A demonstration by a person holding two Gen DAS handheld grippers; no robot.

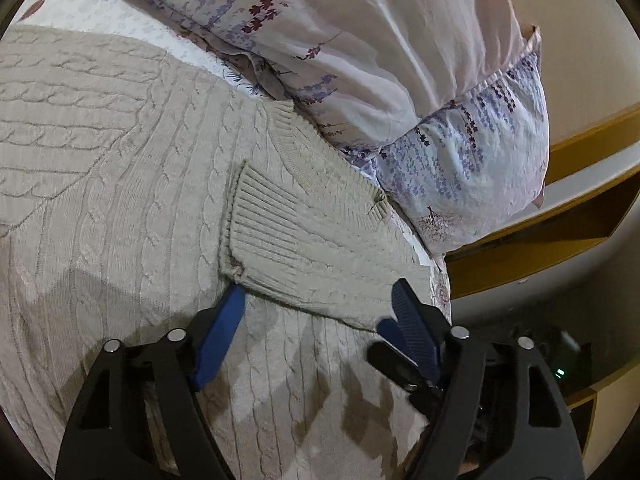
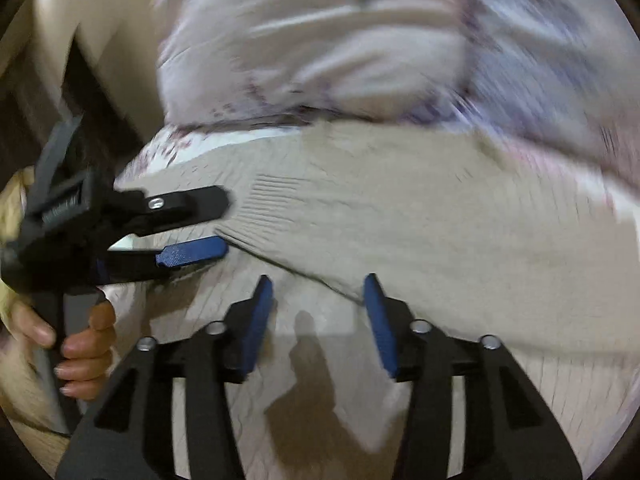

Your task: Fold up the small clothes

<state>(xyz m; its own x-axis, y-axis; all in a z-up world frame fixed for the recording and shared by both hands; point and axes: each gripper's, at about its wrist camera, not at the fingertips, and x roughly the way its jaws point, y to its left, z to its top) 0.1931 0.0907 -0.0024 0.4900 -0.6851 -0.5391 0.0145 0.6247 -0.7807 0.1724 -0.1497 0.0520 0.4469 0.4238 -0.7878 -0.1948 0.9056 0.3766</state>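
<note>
A beige cable-knit sweater (image 1: 120,184) lies spread on the bed, with one sleeve folded across its body; the ribbed cuff (image 1: 264,216) lies just ahead of my left gripper (image 1: 318,292). The left gripper is open, its jaws on either side of the sleeve's lower edge, touching or just above it. In the right wrist view the sweater (image 2: 420,208) is blurred. My right gripper (image 2: 318,284) is open and empty above the sweater, near the sleeve's edge. The left gripper (image 2: 222,224) shows at the left of that view, open at the cuff (image 2: 260,208), held by a hand (image 2: 84,352).
Floral pillows (image 1: 360,40) lie stacked along the far side of the sweater, on a white patterned bedsheet (image 1: 100,12). A wooden bed frame or shelf (image 1: 560,216) stands at the right past the bed's edge. The pillows (image 2: 340,40) fill the top of the right wrist view.
</note>
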